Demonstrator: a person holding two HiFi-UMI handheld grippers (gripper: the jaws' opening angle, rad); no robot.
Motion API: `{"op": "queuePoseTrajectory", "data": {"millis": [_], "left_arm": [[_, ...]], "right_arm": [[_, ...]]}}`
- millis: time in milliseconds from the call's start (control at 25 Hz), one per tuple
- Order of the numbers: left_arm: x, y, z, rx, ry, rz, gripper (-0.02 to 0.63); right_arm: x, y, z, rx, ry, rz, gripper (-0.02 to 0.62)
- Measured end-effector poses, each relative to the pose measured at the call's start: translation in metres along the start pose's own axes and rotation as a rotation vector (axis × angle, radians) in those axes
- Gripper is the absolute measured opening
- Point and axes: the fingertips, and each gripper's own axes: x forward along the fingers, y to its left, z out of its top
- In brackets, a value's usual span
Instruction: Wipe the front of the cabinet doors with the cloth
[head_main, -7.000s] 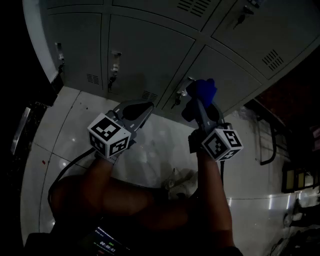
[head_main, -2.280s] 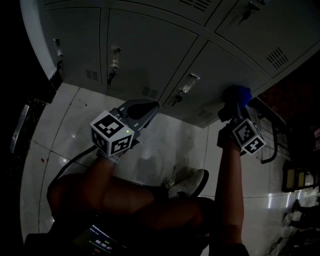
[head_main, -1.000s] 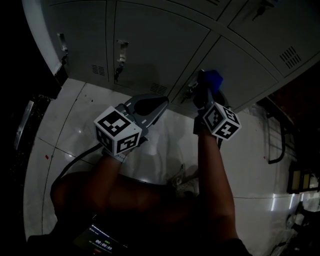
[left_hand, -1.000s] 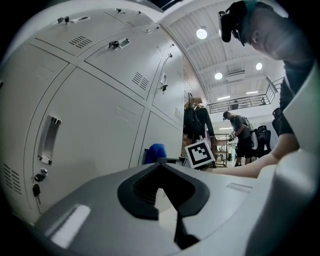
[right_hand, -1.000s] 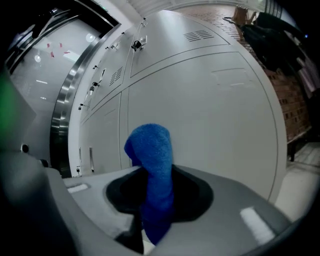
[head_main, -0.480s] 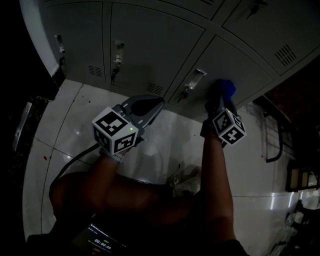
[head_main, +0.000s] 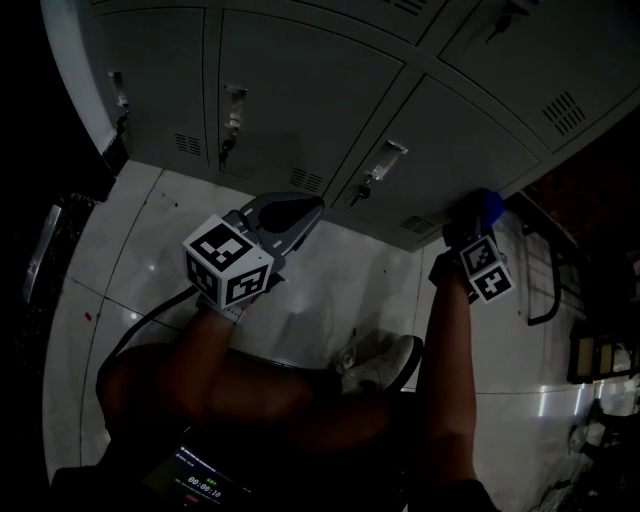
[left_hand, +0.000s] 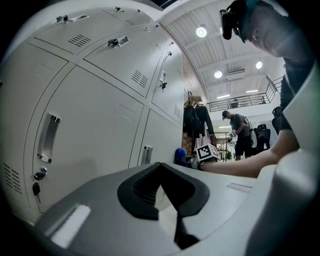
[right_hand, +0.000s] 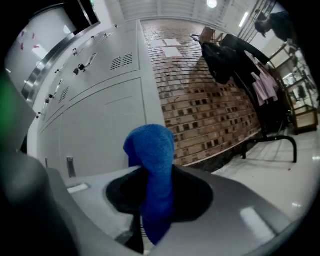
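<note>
Grey locker-style cabinet doors (head_main: 300, 90) fill the top of the head view. My right gripper (head_main: 470, 235) is shut on a blue cloth (head_main: 487, 207), which is pressed against the lower right corner of a bottom door (head_main: 470, 140). In the right gripper view the cloth (right_hand: 152, 165) bulges out of the jaws in front of the door (right_hand: 100, 125). My left gripper (head_main: 300, 212) hangs shut and empty above the floor, short of the doors. The left gripper view shows its closed jaws, the door handle (left_hand: 47, 140) and the cloth (left_hand: 180, 156) far off.
Glossy white floor tiles (head_main: 330, 290) run up to the cabinet base. My shoe (head_main: 385, 365) lies below the grippers. A cable (head_main: 140, 330) trails at the left. A brick wall (right_hand: 210, 115) and a clothes rack (right_hand: 270, 140) stand right of the cabinets. Another person (left_hand: 240, 132) stands far back.
My right gripper has slid the cloth to the right along the bottom door, from beside the handle to its lower right corner. The left gripper has barely moved.
</note>
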Motion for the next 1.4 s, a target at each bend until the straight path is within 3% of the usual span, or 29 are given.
{"op": "queuePoseTrajectory", "data": {"millis": [160, 320, 560, 720, 880, 1200, 1400], "left_arm": [[0.000, 0.001, -0.001, 0.001, 0.002, 0.003, 0.003], [0.000, 0.002, -0.001, 0.006, 0.004, 0.004, 0.003], [-0.001, 0.001, 0.002, 0.011, 0.002, 0.007, 0.003], [-0.001, 0.000, 0.003, 0.010, -0.002, 0.005, 0.003], [-0.001, -0.001, 0.005, 0.007, -0.007, 0.005, 0.003], [-0.001, -0.003, 0.003, 0.010, 0.002, -0.001, 0.003], [-0.001, 0.000, 0.001, 0.011, 0.005, 0.000, 0.003]], "right_arm": [[-0.004, -0.035, -0.002, 0.031, 0.003, -0.071, 0.106], [-0.009, -0.020, 0.001, 0.014, -0.017, -0.047, 0.106], [-0.016, 0.092, -0.006, -0.085, -0.034, 0.179, 0.106], [-0.017, 0.154, -0.047, -0.166, 0.033, 0.303, 0.106], [-0.014, 0.177, -0.095, -0.207, 0.120, 0.362, 0.106], [0.002, 0.191, -0.129, -0.079, 0.155, 0.428, 0.106], [0.012, 0.167, -0.127, -0.041, 0.140, 0.356, 0.106]]}}
